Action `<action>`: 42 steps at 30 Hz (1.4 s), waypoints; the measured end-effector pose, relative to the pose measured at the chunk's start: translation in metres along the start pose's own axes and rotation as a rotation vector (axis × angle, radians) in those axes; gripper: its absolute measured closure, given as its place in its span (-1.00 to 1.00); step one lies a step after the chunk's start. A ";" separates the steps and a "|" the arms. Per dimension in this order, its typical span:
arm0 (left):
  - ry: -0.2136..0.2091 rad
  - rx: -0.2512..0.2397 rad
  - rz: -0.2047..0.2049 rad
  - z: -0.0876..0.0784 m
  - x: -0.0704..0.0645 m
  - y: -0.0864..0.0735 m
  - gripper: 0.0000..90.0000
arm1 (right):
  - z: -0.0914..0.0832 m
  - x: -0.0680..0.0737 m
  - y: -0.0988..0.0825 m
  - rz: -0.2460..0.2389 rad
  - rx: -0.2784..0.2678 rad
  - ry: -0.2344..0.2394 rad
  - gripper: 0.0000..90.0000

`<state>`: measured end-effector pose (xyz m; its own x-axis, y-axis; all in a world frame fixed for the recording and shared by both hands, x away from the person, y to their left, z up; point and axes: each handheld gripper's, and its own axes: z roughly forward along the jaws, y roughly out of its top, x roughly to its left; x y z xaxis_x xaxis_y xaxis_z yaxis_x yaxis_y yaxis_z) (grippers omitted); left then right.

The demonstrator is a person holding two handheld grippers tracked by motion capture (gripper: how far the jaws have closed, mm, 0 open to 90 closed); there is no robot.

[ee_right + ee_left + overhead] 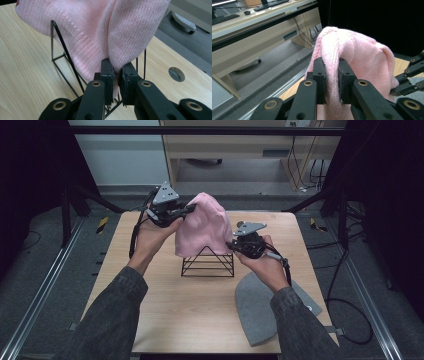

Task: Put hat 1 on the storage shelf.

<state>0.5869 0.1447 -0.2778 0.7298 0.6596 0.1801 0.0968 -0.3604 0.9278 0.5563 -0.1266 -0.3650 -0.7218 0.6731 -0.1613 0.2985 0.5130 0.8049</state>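
**Above the wire stand, both grippers pinch the pink hat**

Over the middle of the wooden table (165, 305), the pink hat (202, 227) hangs draped on the peak of a black wire stand (208, 261), gripped on two sides. The left gripper (186, 210) is clamped on a fold of knit high on the hat's far left side; in the left gripper view its jaws stand nearly together, with a ridge of pink fabric (332, 82) squeezed between the pads (323, 82). The right gripper (231, 245) is clenched on the hat's lower right edge, just beside the stand's right slope; in the right gripper view the pads (111, 75) bite on the hem (115, 65) where two layers of knit meet, and the stand's thin bars (66, 50) run close behind them.

The left hand (152, 232) is raised, its wrist bent so the gripper points level toward the right, across the top of the hat. The right hand (265, 260) sits lower, nearer the tabletop, with its gripper pointing left toward the stand. Both forearms wear dark sleeves (120, 305).

A grey hat (255, 307) lies flat on the table near the right front edge, partly under the right forearm, well apart from the stand.
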 end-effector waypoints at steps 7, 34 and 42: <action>-0.007 0.002 0.001 -0.003 -0.008 -0.003 0.76 | 0.000 0.001 -0.008 -0.001 -0.002 0.004 0.83; -0.051 0.094 0.015 0.011 -0.027 -0.027 0.74 | 0.025 0.000 -0.045 0.023 0.099 0.013 0.84; -0.052 0.096 0.003 0.007 -0.026 -0.036 0.75 | 0.029 0.003 -0.047 0.013 0.106 0.021 0.84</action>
<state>0.5691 0.1359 -0.3179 0.7638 0.6244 0.1635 0.1568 -0.4253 0.8914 0.5581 -0.1339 -0.4198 -0.7299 0.6694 -0.1382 0.3718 0.5584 0.7416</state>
